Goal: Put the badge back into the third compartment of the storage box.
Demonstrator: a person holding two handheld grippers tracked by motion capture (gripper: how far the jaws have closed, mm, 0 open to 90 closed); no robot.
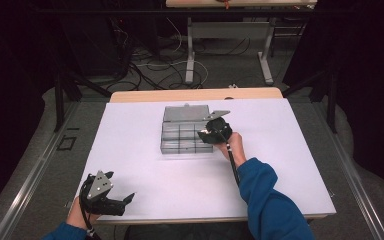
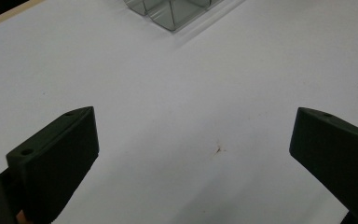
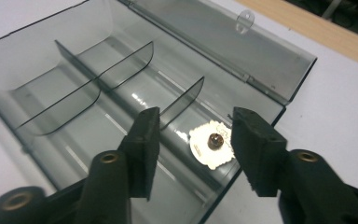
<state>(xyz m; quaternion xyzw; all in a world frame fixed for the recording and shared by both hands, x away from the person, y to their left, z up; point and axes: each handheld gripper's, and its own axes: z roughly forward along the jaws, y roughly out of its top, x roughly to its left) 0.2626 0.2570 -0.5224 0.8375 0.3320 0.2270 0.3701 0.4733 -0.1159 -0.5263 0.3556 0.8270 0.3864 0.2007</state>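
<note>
A clear grey plastic box (image 1: 185, 135) with dividers lies open at the middle of the white table, its lid (image 3: 223, 42) folded back. A small gold badge with a brown stud (image 3: 213, 143) rests on the floor of a corner compartment. My right gripper (image 3: 195, 135) hovers just above that badge, jaws open, nothing between them; it sits over the box's right side (image 1: 211, 131). My left gripper (image 1: 111, 196) rests open near the table's front left edge, over bare table (image 2: 186, 130), far from the box.
The white table top (image 1: 280, 165) spreads around the box. A wooden edge (image 1: 195, 94) runs along the far side. Cables and table legs (image 1: 190, 55) lie on the floor beyond. A small brown mark (image 2: 219, 150) spots the table by my left gripper.
</note>
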